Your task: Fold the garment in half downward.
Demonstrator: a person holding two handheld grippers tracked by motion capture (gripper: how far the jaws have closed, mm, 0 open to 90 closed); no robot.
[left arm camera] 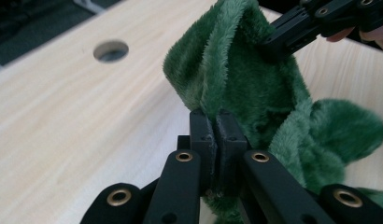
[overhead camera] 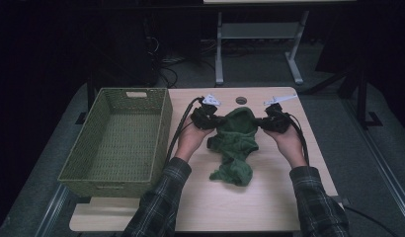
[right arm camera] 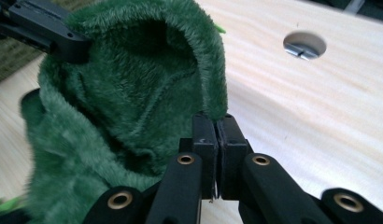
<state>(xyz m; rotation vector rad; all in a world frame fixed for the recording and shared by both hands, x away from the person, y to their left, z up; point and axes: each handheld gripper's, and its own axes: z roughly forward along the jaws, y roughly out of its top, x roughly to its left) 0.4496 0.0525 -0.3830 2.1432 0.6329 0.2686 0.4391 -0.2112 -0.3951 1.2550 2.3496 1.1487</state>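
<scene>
Soft, light, floppy cloth [overhead camera: 235, 143]: left gripper [overhead camera: 214, 120] at 9 o'clock and right gripper [overhead camera: 260, 122] at 3 pinch its upper edge, fingers pressed together; hem grips suit it.

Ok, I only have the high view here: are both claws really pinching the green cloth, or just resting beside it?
Observer: The left gripper view shows the left claw shut on a folded edge of the green cloth, with pile squeezed between its jaws.
Operator: And the right one?
Observer: In the right gripper view the right claw is shut on just the thin rim of the cloth.
Operator: Is the cloth open between them?
Observer: Yes, from the right side it forms a hollow pocket, and a seam runs down its inside.
</scene>
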